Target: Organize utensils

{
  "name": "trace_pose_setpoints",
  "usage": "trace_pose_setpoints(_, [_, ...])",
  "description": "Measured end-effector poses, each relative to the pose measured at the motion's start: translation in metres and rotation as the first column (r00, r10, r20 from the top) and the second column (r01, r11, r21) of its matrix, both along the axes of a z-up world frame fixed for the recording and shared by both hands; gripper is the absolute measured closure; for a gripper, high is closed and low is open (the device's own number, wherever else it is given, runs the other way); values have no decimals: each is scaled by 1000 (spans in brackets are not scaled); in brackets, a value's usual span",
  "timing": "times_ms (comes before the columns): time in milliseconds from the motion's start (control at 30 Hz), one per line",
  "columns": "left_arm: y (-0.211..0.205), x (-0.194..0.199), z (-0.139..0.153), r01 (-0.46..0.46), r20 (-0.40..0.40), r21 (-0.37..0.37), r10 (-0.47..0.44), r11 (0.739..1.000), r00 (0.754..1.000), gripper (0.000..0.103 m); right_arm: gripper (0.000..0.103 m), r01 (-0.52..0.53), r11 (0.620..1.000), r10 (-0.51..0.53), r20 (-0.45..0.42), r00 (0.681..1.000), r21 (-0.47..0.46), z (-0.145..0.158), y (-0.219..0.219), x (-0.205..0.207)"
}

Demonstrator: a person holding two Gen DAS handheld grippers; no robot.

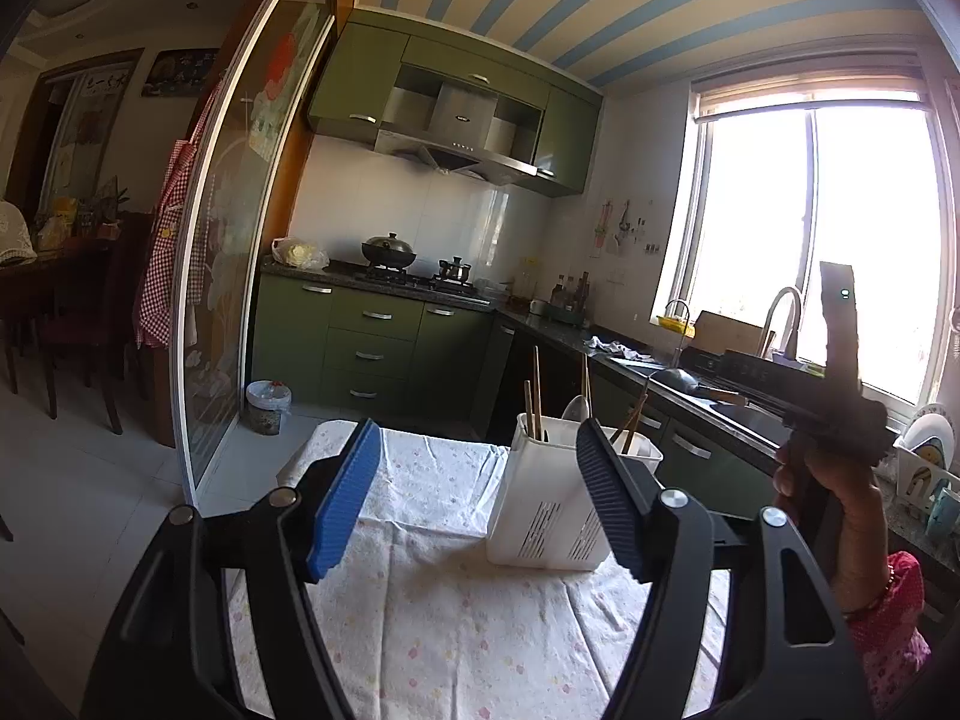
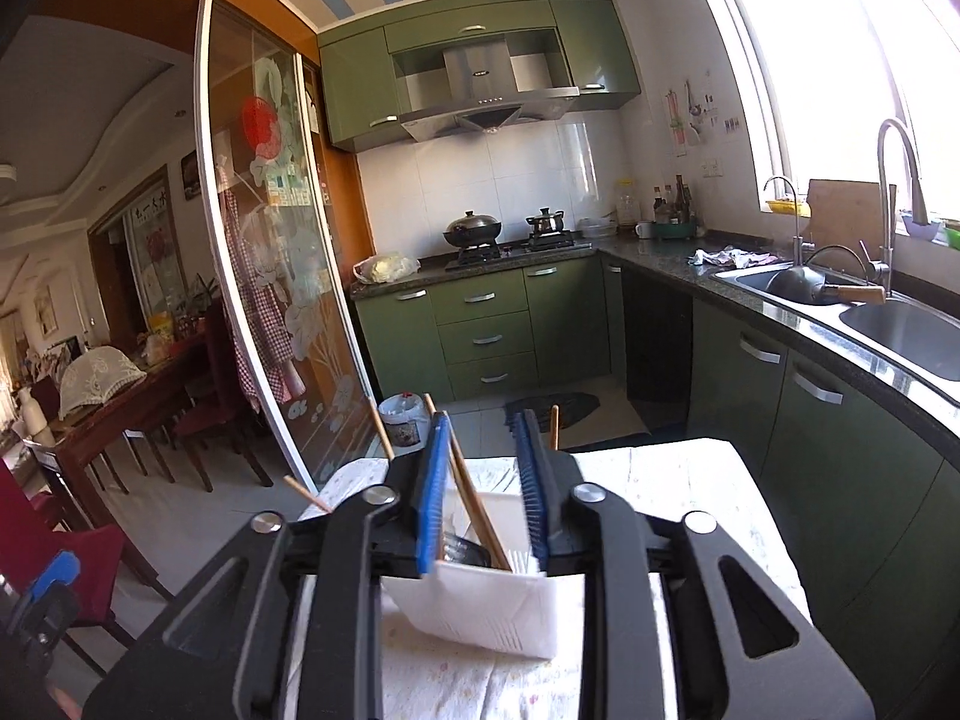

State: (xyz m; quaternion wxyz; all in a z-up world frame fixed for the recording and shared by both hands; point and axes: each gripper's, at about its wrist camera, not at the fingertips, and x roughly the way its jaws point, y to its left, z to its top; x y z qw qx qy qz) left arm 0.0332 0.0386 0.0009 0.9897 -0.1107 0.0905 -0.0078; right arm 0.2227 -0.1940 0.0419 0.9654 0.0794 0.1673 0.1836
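White floral cloth [image 1: 444, 600] covers my table. My left gripper [image 1: 474, 498] hangs wide apart, empty, before the white slotted plastic utensil caddy [image 1: 552, 516] holding wooden chopsticks [image 1: 536, 396]. My right gripper [image 2: 483, 492] hovers above it, narrowed, gripping nothing I can see.

We're seeing bare tablecloth [image 1: 432, 618] running wide in front of and left of the white utensil holder [image 1: 543, 510], so that side is staying passable. Chopsticks [image 1: 536, 393] and a spoon [image 1: 575, 408] are sticking up out of the holder, blocking a straight drop from above. Right gripper [image 2: 483, 492] is hanging over the holder's mouth, jaws apart, a chopstick [image 2: 477, 504] leaning between them. Counter [image 2: 840, 324] is crowding the right edge.
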Motion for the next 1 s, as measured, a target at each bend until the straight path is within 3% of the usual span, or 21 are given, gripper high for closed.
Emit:
trace_pose_setpoints(133, [-8,2,-1,14,-13,17,-14,1000,1000,32,36,-23,998,22,15,1000,50,-14,-23,-55])
trace_pose_setpoints(200, [-14,3,-2,22,-20,37,-21,999,1000,29,16,-18,999,16,27,999,50,-24,-34,-82])
trace_pose_setpoints(333, [-34,1,-5,26,-34,108,-22,994,999,12,5,9,1000,-11,42,999,29,-46,-52,-132])
trace_pose_setpoints(533, [-65,-11,-12,50,-73,224,-34,973,997,8,5,11,1000,-11,-19,1000,-15,-72,-66,-189])
trace_pose_setpoints(767, [-73,-37,-14,82,-93,235,-62,968,994,7,5,24,994,-23,13,1000,-104,-84,-63,-253])
trace_pose_setpoints(1000, [-66,-62,-2,55,-72,238,-39,970,997,7,5,57,996,-55,33,998,-64,-77,-74,-290])
